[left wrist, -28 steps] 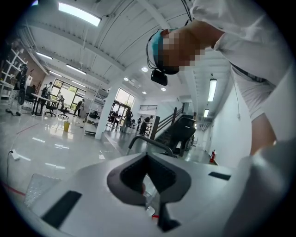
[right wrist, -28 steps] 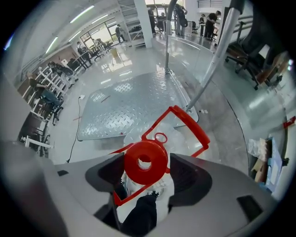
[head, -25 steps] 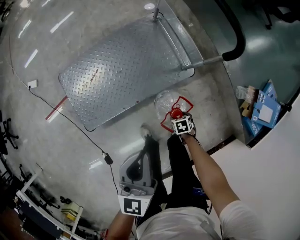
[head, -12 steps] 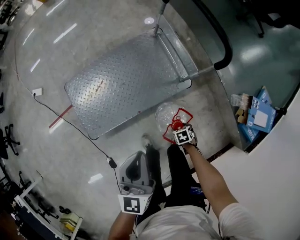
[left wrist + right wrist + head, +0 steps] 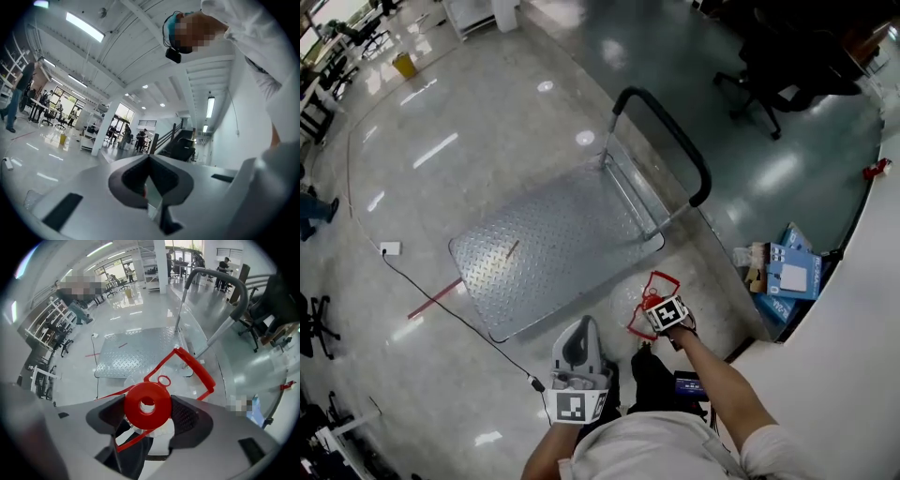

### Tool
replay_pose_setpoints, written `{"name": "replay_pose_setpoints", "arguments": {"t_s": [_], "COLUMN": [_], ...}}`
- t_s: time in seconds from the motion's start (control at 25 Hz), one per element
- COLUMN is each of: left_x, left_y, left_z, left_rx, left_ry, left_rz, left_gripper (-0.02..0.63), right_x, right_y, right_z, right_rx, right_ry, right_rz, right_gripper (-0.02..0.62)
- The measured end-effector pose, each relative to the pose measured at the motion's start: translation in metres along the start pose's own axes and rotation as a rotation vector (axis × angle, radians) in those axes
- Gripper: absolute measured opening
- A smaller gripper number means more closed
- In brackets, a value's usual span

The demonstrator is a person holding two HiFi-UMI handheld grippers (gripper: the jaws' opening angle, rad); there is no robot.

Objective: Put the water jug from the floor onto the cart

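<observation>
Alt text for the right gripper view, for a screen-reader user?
The right claw is clamped on the red cap of a clear water jug, whose red carry handle juts forward. Beyond it, a diamond-plate cart with a push handle stands on a glossy floor.

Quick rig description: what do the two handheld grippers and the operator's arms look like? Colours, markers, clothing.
The left gripper and right gripper both have light grey moulded bodies with dark grey pads inside the jaws. Each carries a white cube with black square markers at its rear. No cables show on either. The person wears a white short-sleeved shirt and dark trousers.
</observation>
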State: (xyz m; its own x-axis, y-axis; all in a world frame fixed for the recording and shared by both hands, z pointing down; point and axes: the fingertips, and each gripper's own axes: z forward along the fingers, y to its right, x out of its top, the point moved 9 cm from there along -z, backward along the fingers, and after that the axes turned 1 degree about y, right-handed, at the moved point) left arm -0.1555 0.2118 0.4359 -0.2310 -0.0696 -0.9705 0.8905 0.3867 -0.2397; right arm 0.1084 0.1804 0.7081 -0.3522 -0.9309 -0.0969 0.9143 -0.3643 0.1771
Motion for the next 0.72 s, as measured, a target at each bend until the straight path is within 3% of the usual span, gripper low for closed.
{"name": "replay_pose_setpoints", "arguments": {"t_s": [0.24,0.48,0.72], "left_x": [0.021,0.022,0.029], "left_y": [-0.007,-0.013,-0.016], "left_z": [0.014,0.054,0.115], "left_rx": [0.0,0.036,0.098], "left_ry": [0.04,0.042,0.046], "left_rz": [-0.005,0.01,0.038], "left_gripper": [0.003,0.003,0.003], "right_x": [0.038,0.093,0.163], "right_y": [0.009,0.035,0.056], "right_z": [-0.041,-0.041,-0.034], "right_rx": [-0.062,-0.063,-0.055], "right_ry": [0.09,0.094,0.101], "right_rz": [-0.077,-0.116,-0.227], "right_gripper": [0.299,0.299,0.299]}}
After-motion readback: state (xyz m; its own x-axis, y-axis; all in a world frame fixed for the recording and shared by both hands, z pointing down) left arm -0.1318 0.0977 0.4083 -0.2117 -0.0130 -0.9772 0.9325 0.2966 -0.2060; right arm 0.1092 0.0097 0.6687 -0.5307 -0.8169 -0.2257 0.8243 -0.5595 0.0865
